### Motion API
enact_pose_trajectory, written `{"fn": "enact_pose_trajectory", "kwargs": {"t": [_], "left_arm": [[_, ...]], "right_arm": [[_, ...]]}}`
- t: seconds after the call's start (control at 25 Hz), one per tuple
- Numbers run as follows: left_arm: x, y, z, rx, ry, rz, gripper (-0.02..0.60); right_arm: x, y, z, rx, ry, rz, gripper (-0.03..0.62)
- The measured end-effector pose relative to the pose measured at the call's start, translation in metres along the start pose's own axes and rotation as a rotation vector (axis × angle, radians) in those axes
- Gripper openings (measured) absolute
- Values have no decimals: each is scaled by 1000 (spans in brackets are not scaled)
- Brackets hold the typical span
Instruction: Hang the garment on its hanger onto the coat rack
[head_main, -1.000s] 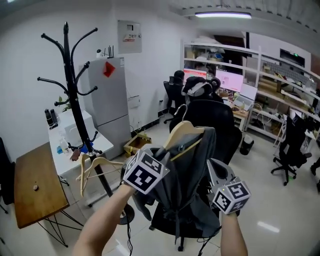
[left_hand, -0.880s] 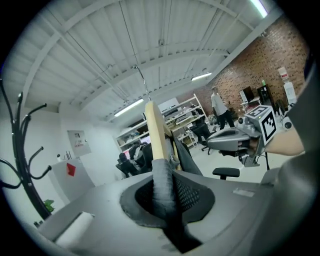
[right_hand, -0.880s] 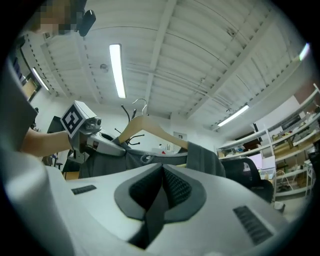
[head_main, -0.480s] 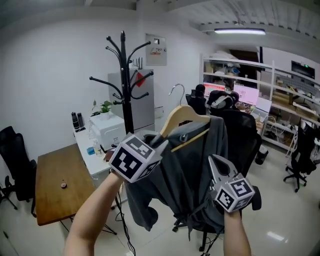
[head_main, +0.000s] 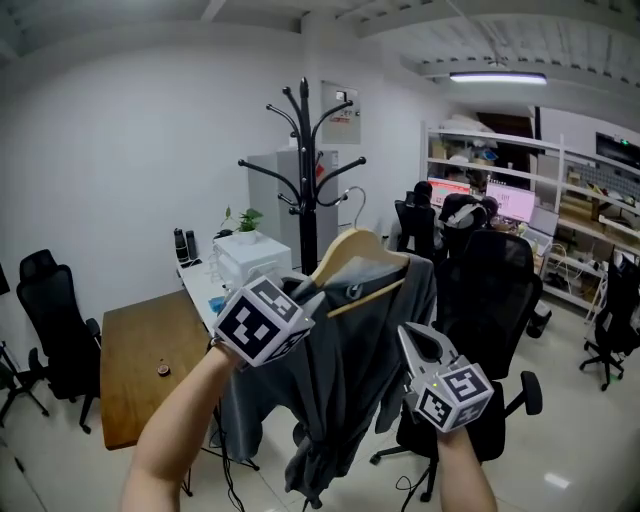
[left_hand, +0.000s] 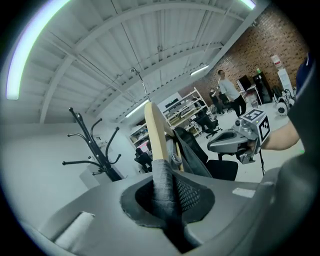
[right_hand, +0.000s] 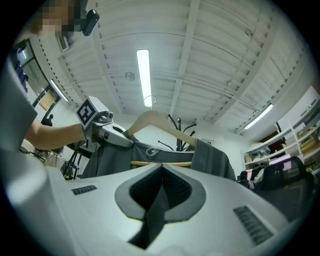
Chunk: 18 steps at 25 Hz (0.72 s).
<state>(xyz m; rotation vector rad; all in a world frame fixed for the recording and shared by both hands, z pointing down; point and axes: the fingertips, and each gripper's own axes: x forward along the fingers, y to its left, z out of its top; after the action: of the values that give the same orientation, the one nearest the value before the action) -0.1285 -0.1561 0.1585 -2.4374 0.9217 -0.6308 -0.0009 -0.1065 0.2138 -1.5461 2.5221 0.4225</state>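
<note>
The garment (head_main: 345, 390) on its hanger (head_main: 352, 250) hangs before the coat rack (head_main: 303, 170), apart from it. The left gripper (head_main: 303, 298) clenches the cloth-covered hanger shoulder; the right gripper (head_main: 408, 336) pinches fabric. Best raise the hook (head_main: 350, 190) over a rack arm, level.

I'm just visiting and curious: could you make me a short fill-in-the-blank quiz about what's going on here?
The grey garment hangs on a ____ hanger.
The left tongs are shut on the cloth-covered arm of the ____.
The right tongs pinch a fold of the ____.
The coat rack is coloured ____.
Missing words: wooden, hanger, garment, black.
</note>
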Motion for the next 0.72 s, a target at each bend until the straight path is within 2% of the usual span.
{"fn": "enact_pose_trajectory", "kwargs": {"t": [0.32,0.56,0.72], "left_arm": [[-1,20,-51,-1,95,37,34],[19,48,-37,6,107,56,34],[53,62,-31,-5,88,56,34]], "right_arm": [[20,47,-19,35,11,71,0],[32,48,-11,41,-2,85,0],[45,31,-16,44,-16,92,0]]}}
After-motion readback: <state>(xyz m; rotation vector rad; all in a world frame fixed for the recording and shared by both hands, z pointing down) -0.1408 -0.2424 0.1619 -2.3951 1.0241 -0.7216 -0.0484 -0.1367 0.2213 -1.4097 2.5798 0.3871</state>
